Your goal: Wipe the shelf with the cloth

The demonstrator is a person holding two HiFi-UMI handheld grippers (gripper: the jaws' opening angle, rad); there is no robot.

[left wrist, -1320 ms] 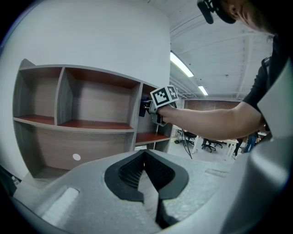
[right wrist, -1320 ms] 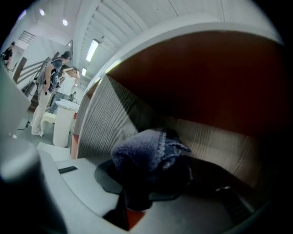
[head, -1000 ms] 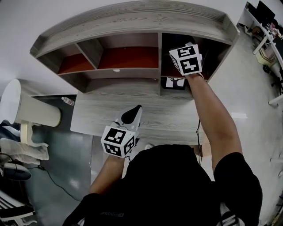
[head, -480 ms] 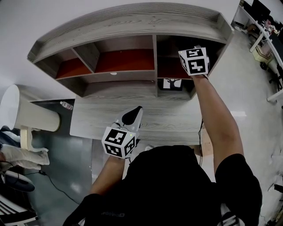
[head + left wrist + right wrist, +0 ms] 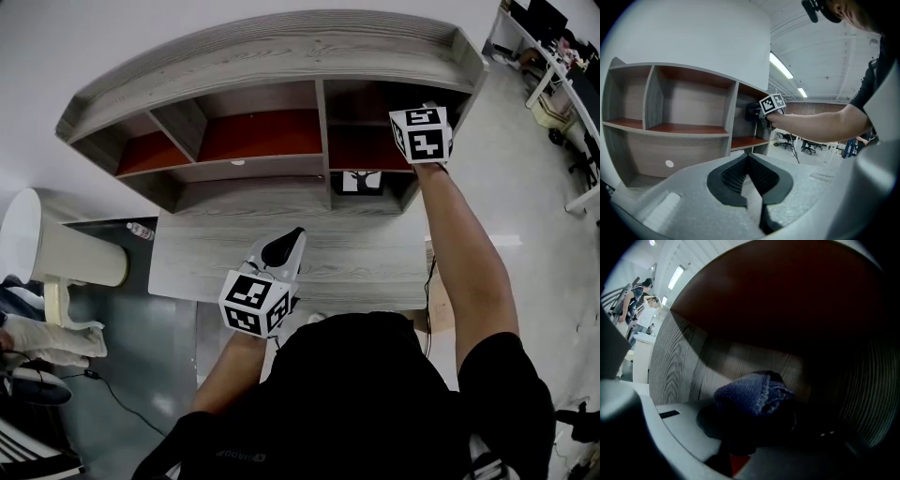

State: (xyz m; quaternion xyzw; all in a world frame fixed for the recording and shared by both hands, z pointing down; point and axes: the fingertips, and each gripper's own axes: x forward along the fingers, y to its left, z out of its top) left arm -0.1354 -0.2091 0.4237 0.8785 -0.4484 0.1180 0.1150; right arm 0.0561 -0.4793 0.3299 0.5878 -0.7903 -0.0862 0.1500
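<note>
- Shelf (image 5: 281,52): grey wood-grain unit with red-brown boards, standing at the back of the desk (image 5: 356,258). The upper row has three compartments, with open bays below.
- Right gripper (image 5: 422,134): arm stretched forward, marker cube at the mouth of the upper right compartment. The jaw end is inside, hidden from the head view by the cube.
- Right gripper view: jaws are clamped on the cloth (image 5: 752,392), a dark blue knit wad that bulges out past the tips. A wood-grain panel is lit at left and the red-brown board fills the top of the view. The rest of the compartment is in deep shadow. Cannot tell whether the cloth touches a surface.
- Cloth position: in the right gripper, inside the upper right compartment.
- Left gripper (image 5: 747,159): held low above the near part of the desk, well apart from the shelf and pointing toward it. The ribbed black pads (image 5: 729,176) meet at the tips with nothing between them, so the jaws are closed and empty.
- Left gripper view: shows the middle and left compartments bare, and the right arm reaching in at the right end.
- Black-and-white card (image 5: 361,180): stands in the lower right bay, under the compartment holding the right gripper.
- Floor left of the desk: small bottle (image 5: 141,230) lying beside a white rounded object (image 5: 56,244).
</note>
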